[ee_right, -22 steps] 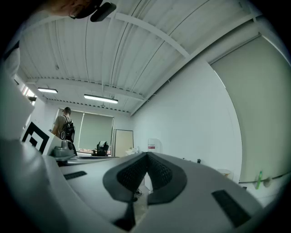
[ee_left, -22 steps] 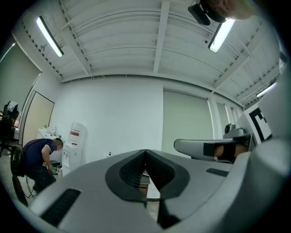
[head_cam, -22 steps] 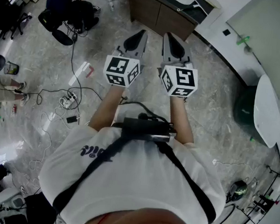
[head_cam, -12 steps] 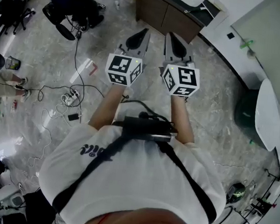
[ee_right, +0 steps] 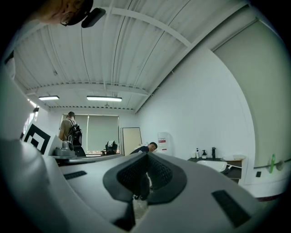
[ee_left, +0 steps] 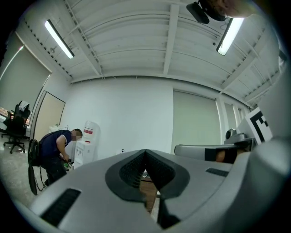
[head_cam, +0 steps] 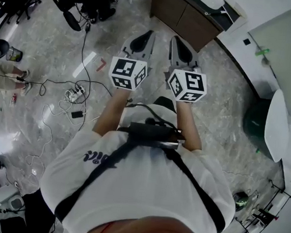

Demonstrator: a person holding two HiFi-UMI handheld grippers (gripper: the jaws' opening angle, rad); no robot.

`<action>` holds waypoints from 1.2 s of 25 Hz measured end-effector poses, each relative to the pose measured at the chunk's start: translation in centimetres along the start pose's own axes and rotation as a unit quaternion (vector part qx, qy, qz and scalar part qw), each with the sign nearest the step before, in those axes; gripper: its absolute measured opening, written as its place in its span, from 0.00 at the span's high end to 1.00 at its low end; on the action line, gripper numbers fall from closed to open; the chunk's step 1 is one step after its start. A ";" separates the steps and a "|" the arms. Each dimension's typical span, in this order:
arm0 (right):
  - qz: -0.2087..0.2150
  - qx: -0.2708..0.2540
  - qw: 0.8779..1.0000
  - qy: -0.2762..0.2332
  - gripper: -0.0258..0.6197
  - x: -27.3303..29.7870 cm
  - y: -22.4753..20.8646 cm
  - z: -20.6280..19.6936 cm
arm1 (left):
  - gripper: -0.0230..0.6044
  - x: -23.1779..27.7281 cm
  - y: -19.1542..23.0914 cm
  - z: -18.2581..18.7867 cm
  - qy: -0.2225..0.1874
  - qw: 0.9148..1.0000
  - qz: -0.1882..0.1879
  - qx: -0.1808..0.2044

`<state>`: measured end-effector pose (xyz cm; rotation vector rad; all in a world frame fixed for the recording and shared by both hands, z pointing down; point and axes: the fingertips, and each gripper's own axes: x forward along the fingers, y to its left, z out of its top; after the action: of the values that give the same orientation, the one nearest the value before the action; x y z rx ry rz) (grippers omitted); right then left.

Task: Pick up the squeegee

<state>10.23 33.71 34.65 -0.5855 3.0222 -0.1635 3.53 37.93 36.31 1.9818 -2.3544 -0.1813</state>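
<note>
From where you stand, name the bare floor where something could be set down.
Bare floor lies ahead, before the brown cabinet, and to the right toward the dark green round object. The left is crowded: cables and a power strip.

Glossy marbled floor (head_cam: 222,121), wood-fronted cabinet (head_cam: 188,23), matt grey plastic left tool (ee_left: 145,157)

Person: white short-sleeved T-shirt (head_cam: 143,195) with dark lettering (head_cam: 98,158) on one side. Black harness straps (head_cam: 196,187) cross the chest. A black box-shaped unit (head_cam: 151,132) sits at their junction, with a thin black cable (head_cam: 145,107) looped above it. Left gripper (head_cam: 141,40) and right gripper (head_cam: 179,47): grey tapered jaws, dark ribbed pads, each carrying a white cube (head_cam: 127,73) with black square markers.
</note>
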 end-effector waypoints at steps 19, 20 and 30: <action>0.026 0.038 0.999 -0.025 0.96 16.7 -11.9 0.7 | 0.94 17.5 7.5 -0.5 0.014 1.000 0.022 0.014; 0.026 0.040 0.998 -0.030 0.96 17.8 -13.5 1.4 | 0.94 19.4 7.5 -0.1 0.012 1.000 0.021 0.016; 0.001 0.082 0.996 -0.033 0.96 24.3 -25.0 1.9 | 0.94 32.2 7.5 0.0 0.026 0.999 0.007 0.024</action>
<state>-2.93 1.36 34.77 -0.5604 2.9089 -0.3812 -9.38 7.50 36.30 1.9654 -2.3619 -0.0719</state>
